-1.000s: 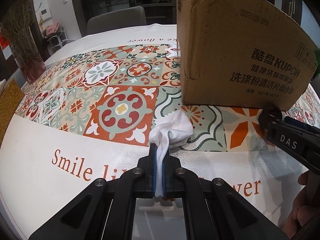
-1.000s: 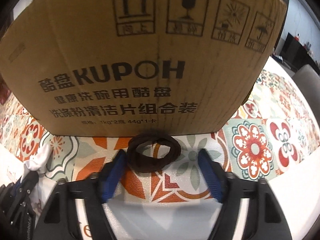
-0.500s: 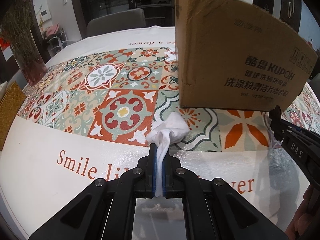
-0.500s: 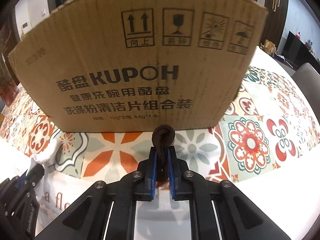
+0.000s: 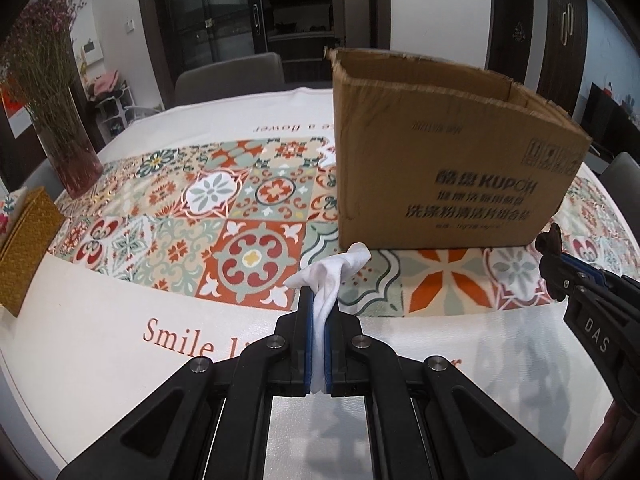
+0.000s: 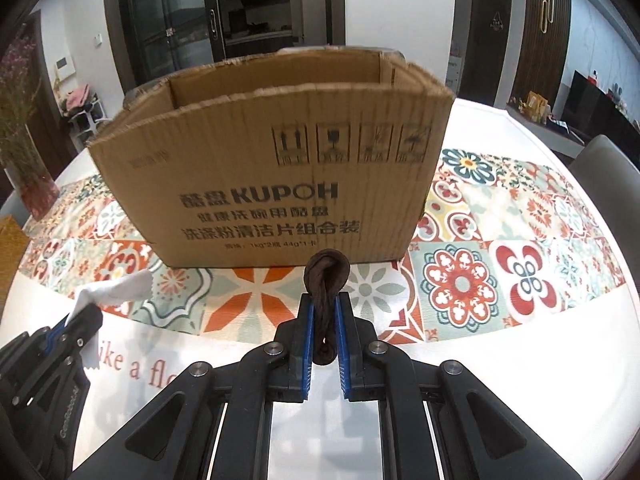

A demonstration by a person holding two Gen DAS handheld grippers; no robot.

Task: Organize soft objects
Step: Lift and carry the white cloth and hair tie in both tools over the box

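- Left wrist view: the left gripper is clamped on a crumpled white cloth, held above the patterned tablecloth. The cloth's long axis runs along the fingers, its free end pointing toward the open cardboard box just ahead. At the right edge, the right gripper shows a dark tuft at its tip.
- Right wrist view: the right gripper is clenched on a brown hair tie, squeezed long and narrow along the fingers, its looped end pointing at the box. The left gripper with its cloth sits at lower left.
- Progress: both items seem picked up; neither is in the box yet. What the box holds is hidden.
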